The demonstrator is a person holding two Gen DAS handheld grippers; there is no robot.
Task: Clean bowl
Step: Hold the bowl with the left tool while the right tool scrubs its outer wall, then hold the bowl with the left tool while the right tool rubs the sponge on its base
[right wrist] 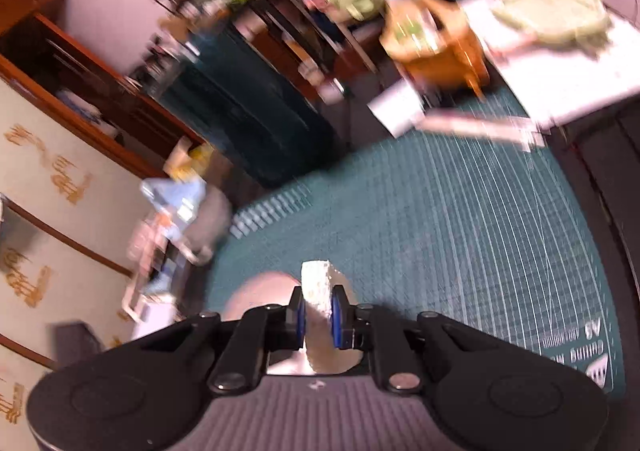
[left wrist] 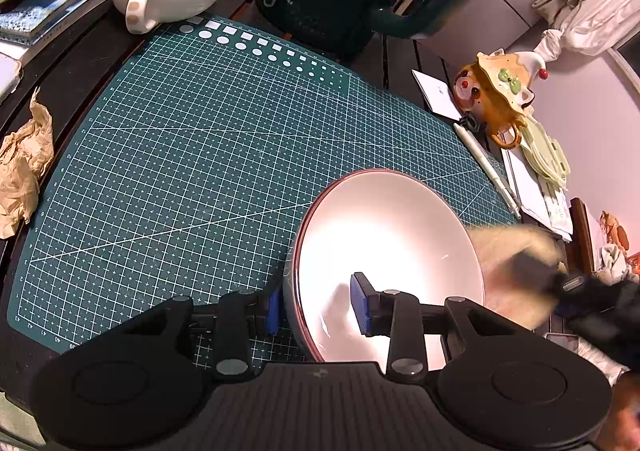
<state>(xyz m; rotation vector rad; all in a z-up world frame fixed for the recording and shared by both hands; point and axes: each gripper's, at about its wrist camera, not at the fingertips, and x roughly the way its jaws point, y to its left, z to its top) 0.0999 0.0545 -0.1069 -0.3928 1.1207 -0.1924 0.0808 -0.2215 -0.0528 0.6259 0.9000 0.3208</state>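
**Bowl pinched, sponge clamped**

My left gripper (left wrist: 316, 311) pinches the one white bowl (left wrist: 384, 251) by its rim at lower centre: one pad outside, one inside. My right gripper (right wrist: 319, 314) squeezes a single pale sponge (right wrist: 320, 315), blurred at the bowl's right edge. Two lidded mugs sit beside one green cutting mat (left wrist: 200, 139).

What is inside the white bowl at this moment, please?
One blue pad of the left gripper sits inside the bowl, clamping its wall. At the right rim, the right gripper's sponge is blurred. The glaring interior otherwise looks empty.
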